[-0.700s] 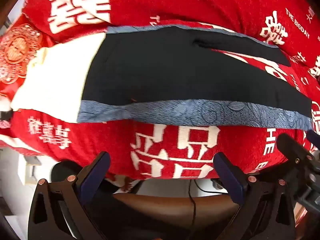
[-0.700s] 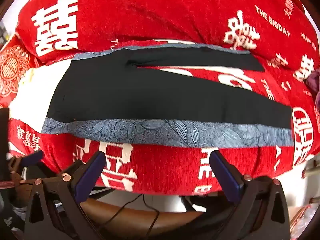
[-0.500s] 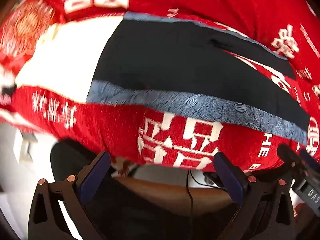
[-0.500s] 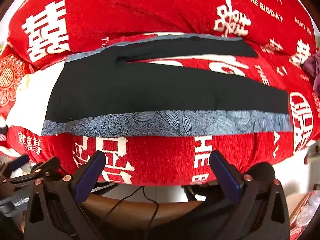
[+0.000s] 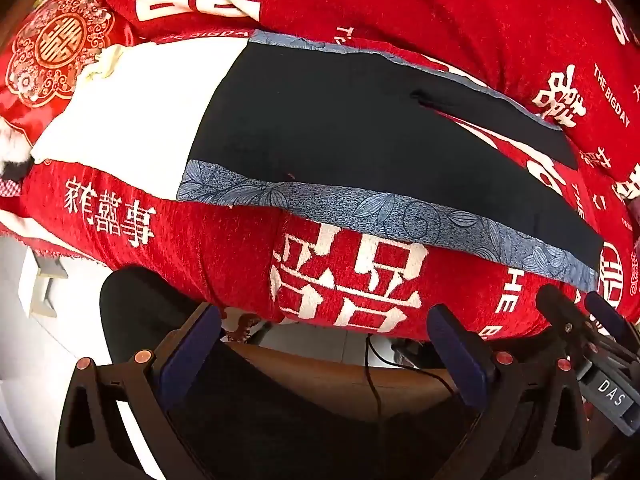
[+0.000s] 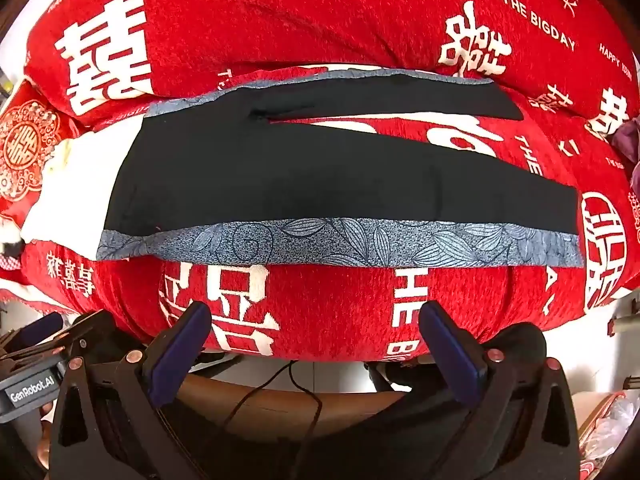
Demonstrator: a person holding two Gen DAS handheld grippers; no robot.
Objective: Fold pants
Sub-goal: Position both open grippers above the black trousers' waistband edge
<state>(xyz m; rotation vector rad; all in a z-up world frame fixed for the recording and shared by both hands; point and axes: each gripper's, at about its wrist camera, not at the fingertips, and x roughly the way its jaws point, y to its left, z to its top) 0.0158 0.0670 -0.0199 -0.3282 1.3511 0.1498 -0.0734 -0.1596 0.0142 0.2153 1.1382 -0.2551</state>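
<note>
The pants (image 5: 360,140) lie flat on a red bedcover (image 5: 224,248). They are black, with a blue leaf-patterned stripe (image 5: 384,216) along the near edge and a white section (image 5: 152,120) at the left end. The two legs (image 6: 400,184) part toward the right. My left gripper (image 5: 324,320) hangs open over the bed's near edge, short of the stripe, with nothing between its fingers. My right gripper (image 6: 316,316) is open too, over the same edge further right, and also holds nothing. Each gripper shows at the side of the other's view.
The bedcover (image 6: 320,20) bears large white characters and bulges up behind the pants. A red pillow with a round emblem (image 5: 60,44) sits at the far left. Below the bed edge are a brown curved surface (image 6: 288,400), a black cable (image 6: 296,376) and a pale floor (image 5: 24,360).
The left wrist view has swung, so the pants now slant down to the right in it. The right wrist view has barely shifted. Both grippers stay open and the pants lie as before.
</note>
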